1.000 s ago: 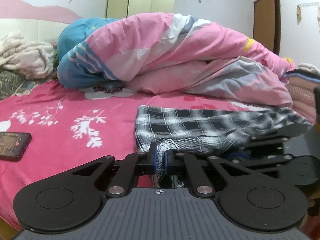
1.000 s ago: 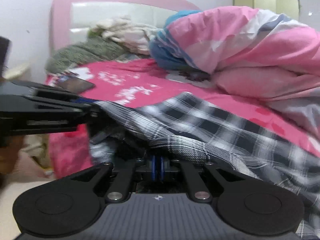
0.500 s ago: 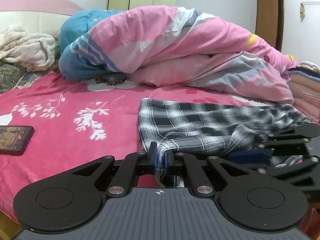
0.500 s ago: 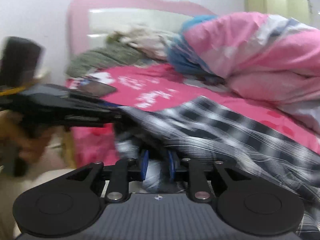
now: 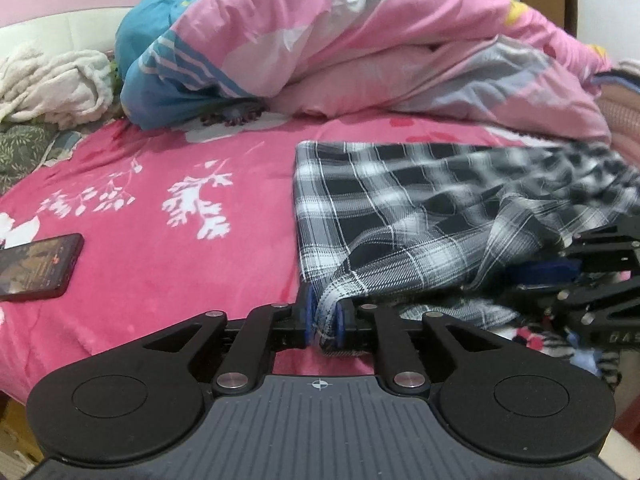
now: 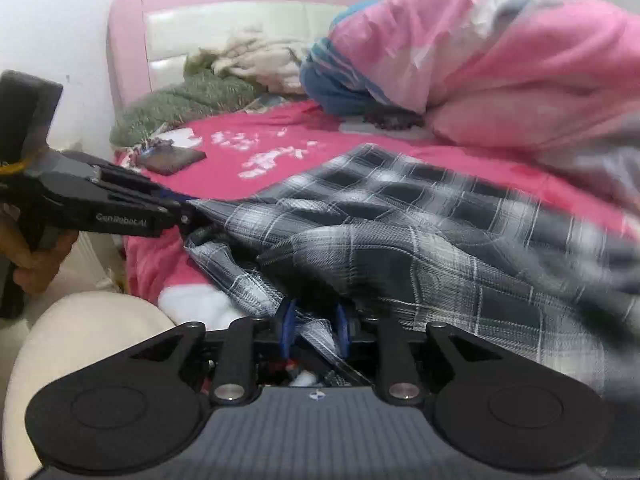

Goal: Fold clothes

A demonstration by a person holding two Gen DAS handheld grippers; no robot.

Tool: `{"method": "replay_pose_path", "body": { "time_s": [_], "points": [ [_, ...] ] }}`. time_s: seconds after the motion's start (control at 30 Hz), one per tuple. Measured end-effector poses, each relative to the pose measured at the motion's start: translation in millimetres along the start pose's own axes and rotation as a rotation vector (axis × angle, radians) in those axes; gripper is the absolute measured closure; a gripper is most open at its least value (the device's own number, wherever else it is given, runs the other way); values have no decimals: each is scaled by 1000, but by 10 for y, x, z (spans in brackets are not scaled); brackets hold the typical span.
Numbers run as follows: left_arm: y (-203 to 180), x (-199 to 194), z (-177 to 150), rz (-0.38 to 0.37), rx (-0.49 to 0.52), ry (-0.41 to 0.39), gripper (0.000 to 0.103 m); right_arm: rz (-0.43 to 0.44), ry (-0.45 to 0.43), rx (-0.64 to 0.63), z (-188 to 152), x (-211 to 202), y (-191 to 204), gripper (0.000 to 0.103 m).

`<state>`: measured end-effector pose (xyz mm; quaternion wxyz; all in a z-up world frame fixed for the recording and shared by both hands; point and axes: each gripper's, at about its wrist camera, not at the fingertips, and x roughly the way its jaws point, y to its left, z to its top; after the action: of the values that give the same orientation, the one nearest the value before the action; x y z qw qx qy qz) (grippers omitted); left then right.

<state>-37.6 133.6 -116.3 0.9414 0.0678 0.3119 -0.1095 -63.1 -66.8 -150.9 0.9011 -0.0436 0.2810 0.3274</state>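
Note:
A black-and-white plaid garment (image 5: pixel 400 200) lies on the pink flowered bedsheet (image 5: pixel 180 240), its near edge bunched at the bed's front. My left gripper (image 5: pixel 324 316) is shut on the hem at the garment's near left corner. The right wrist view shows that same left gripper (image 6: pixel 188 216) from the side, pinching the plaid garment (image 6: pixel 420 240), with a hand (image 6: pixel 36 256) on its grip. My right gripper (image 6: pixel 314 328) is open, its blue pads (image 6: pixel 286 326) apart with loose folds lying between them. In the left wrist view the right gripper (image 5: pixel 520 276) sits low at the garment's right side.
A dark phone (image 5: pixel 36 264) lies on the sheet at the left. A big pink and blue duvet (image 5: pixel 380 52) is heaped across the back of the bed. Cream and green blankets (image 6: pixel 240 64) are piled by the headboard. A white rounded object (image 6: pixel 88 328) is below the bed's edge.
My right gripper went from shut to open and let go of the plaid cloth. My left gripper stays shut on the hem and has moved a little forward over the bed.

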Motion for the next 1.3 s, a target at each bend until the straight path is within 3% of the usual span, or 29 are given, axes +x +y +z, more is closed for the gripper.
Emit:
{"method": "replay_pose_path", "body": {
  "time_s": [0.13,0.27,0.47,0.7,0.8,0.87,0.97,1.13,1.2,1.3],
  "points": [
    [-64,-120,-14,60,89,-17,68,47,-47,-21,72,-176,-49,77],
    [-161,-245,-32,64,180,-44,67,30,-89,-47,94,-404,-145,77],
    [-348,-232,15,23,251,-76,67,-10,-68,0,37,-508,-297,79],
    [-590,-4,24,41,384,-64,67,19,-55,29,33,-453,-313,91],
    [-572,38,45,27,360,-64,71,32,-58,30,61,-395,-274,92],
    [-548,46,56,18,337,-75,80,36,-64,32,91,-353,-262,92],
    [-490,10,69,4,287,-119,90,42,-69,30,146,-275,-238,93],
    [-396,-59,89,-22,207,-198,96,67,-38,11,190,-79,-155,93],
    [-364,-118,89,-42,187,-241,97,31,-27,-4,196,31,-108,93],
    [-338,-167,61,-65,182,-255,97,-94,-64,-56,214,141,11,94]
  ]
}}
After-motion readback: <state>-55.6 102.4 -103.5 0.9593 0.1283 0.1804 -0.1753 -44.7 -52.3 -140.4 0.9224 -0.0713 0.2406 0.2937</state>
